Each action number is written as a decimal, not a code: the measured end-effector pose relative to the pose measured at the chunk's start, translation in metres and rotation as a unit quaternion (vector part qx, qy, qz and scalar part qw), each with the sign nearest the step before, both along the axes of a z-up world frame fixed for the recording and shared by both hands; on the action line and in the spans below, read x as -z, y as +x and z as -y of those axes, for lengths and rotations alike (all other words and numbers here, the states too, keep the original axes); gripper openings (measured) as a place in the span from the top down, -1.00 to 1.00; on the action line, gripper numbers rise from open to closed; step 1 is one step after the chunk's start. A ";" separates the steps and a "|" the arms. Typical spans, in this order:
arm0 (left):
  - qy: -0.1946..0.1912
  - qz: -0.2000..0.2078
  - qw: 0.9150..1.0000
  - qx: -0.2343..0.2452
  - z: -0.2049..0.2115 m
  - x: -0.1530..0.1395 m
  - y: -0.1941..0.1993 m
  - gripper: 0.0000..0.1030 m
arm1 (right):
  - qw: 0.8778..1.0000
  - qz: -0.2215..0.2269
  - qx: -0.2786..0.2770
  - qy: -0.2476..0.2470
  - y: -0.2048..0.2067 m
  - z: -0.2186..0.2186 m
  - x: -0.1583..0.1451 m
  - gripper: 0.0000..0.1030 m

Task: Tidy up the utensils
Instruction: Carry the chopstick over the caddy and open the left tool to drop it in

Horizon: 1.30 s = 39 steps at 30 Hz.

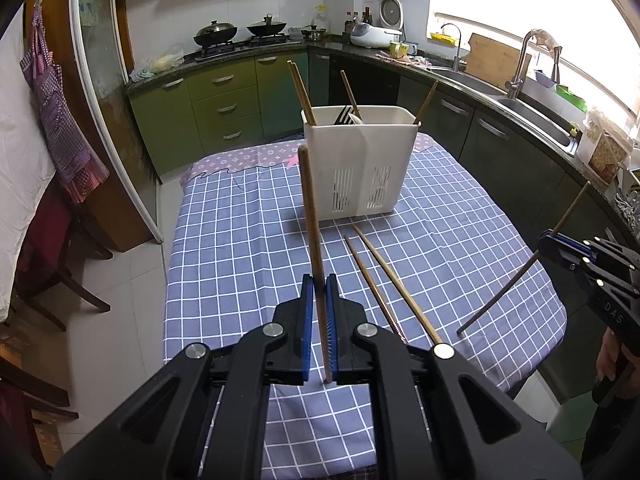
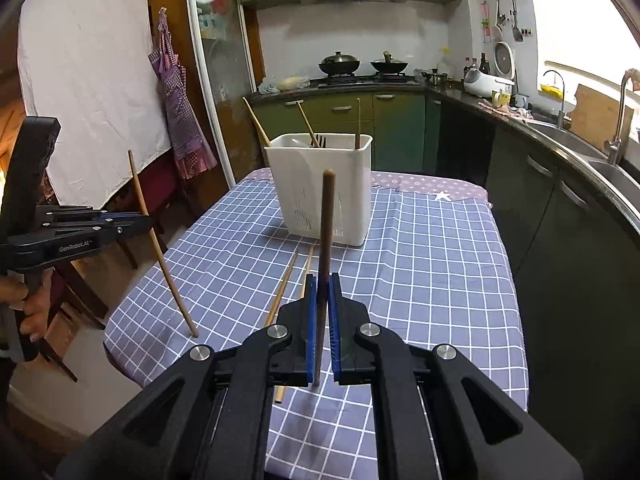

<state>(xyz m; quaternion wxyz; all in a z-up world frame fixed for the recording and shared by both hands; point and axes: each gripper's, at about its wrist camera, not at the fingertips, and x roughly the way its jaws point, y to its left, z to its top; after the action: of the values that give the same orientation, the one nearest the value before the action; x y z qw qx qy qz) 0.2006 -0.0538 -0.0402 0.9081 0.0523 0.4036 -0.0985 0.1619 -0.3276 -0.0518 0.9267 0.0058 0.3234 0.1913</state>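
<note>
A white utensil holder (image 1: 360,160) (image 2: 322,188) stands on the blue checked tablecloth, with several chopsticks and a dark fork leaning in it. My left gripper (image 1: 320,284) is shut on a light brown chopstick (image 1: 310,208), held upright above the table's near side; it also shows in the right wrist view (image 2: 158,248). My right gripper (image 2: 322,282) is shut on a dark brown chopstick (image 2: 326,224), held upright; it shows tilted in the left wrist view (image 1: 516,280). Two more chopsticks (image 1: 380,276) (image 2: 290,280) lie on the cloth in front of the holder.
The table (image 1: 224,240) stands in a kitchen with green cabinets (image 1: 224,104), a stove with woks (image 1: 240,34) behind, and a sink counter (image 1: 532,116) along the right. A chair (image 1: 48,256) and a hanging apron (image 1: 60,120) are on the left.
</note>
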 end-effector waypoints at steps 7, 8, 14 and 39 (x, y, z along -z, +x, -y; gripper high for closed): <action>0.001 -0.002 1.000 0.001 0.001 -0.001 0.000 0.88 | 1.000 -0.001 -0.004 -0.003 0.003 -0.004 0.001 0.87; 0.001 -0.002 1.000 0.002 0.001 -0.001 0.000 0.88 | 1.000 -0.002 -0.005 -0.003 0.003 -0.004 0.001 0.87; 0.001 -0.004 1.000 0.003 0.002 -0.001 0.002 0.88 | 1.000 -0.005 -0.007 -0.004 0.004 -0.005 0.002 0.87; -0.002 0.046 0.999 0.018 0.035 -0.095 0.047 0.88 | 1.000 -0.010 -0.014 0.000 0.003 -0.005 0.004 0.87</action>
<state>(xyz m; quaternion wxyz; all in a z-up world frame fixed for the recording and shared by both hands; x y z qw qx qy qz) 0.2477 -0.0891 0.0549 0.9240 0.0628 0.3597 -0.1131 0.1645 -0.3230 -0.0558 0.9207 0.0029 0.3326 0.2042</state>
